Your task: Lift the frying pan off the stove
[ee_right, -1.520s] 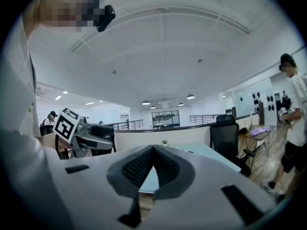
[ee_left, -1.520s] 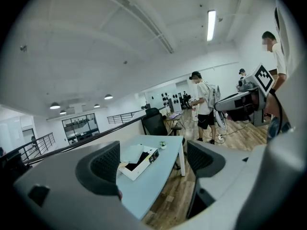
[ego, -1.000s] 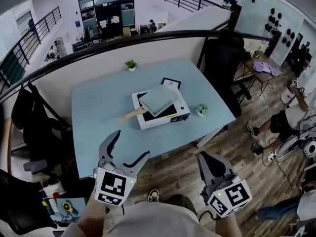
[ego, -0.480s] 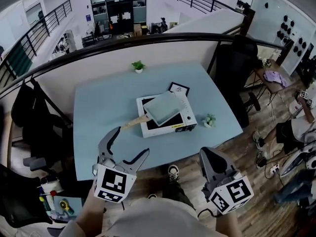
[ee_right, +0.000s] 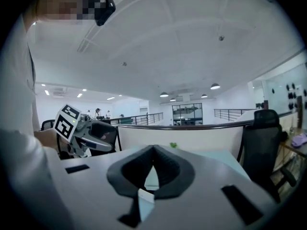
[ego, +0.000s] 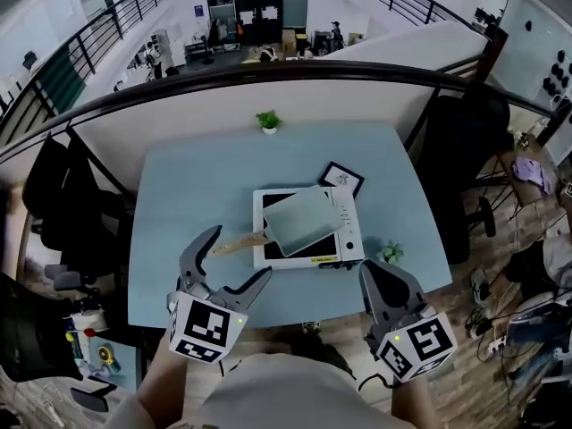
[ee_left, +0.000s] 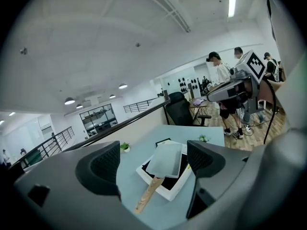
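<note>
While my left claw gapes wide for the grab and my right claw is pinched together empty, the square grey-green frying pan sits ahead of them on the white stove. Its wooden handle points toward the left claw.

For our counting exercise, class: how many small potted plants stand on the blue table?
2. One potted plant stands at the table's far edge; the other stands near its front right corner, beside the stove. None appears hidden.
</note>
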Demonstrator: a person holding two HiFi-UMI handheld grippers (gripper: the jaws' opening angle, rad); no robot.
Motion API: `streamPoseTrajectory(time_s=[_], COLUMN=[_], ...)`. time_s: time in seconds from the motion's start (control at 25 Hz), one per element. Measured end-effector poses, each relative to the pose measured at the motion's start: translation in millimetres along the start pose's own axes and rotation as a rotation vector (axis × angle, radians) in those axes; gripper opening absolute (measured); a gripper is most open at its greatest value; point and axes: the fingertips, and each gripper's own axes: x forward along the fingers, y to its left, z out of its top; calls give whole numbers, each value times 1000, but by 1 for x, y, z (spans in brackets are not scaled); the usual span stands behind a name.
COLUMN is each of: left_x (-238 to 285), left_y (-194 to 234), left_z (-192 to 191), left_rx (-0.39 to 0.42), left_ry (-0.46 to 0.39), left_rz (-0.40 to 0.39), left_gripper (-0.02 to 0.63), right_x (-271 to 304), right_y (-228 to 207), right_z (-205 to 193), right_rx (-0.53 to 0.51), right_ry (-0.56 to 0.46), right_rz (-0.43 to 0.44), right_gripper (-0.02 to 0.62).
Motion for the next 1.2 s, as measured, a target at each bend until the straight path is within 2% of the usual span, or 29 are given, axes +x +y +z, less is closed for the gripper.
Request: streamPoseTrajectory(time_s=[0.32,0.56,0.8,1.04,1.2], left_x=[64,89,89,96,100], left_y=[9,12,20,19,21], left_z=[10,8,11,-9,-12], left_rx=[-31,-46,-41,-39,-8], left_ry=[106,164,128,207,182], left_rz=[75,127,202,161,129], left_gripper=[420,420,419,420,420], right_x=[58,97,127,142,149], right_y=[-66,-94,-101,-97,-94], right_z=[8,7,1,-11,-14], right_rx=[-11,-31,-45,-21,-13], right_ry=[29,49,68,94,113], right_rz=[143,245,326,352,330], right_gripper=[3,3,3,3,3])
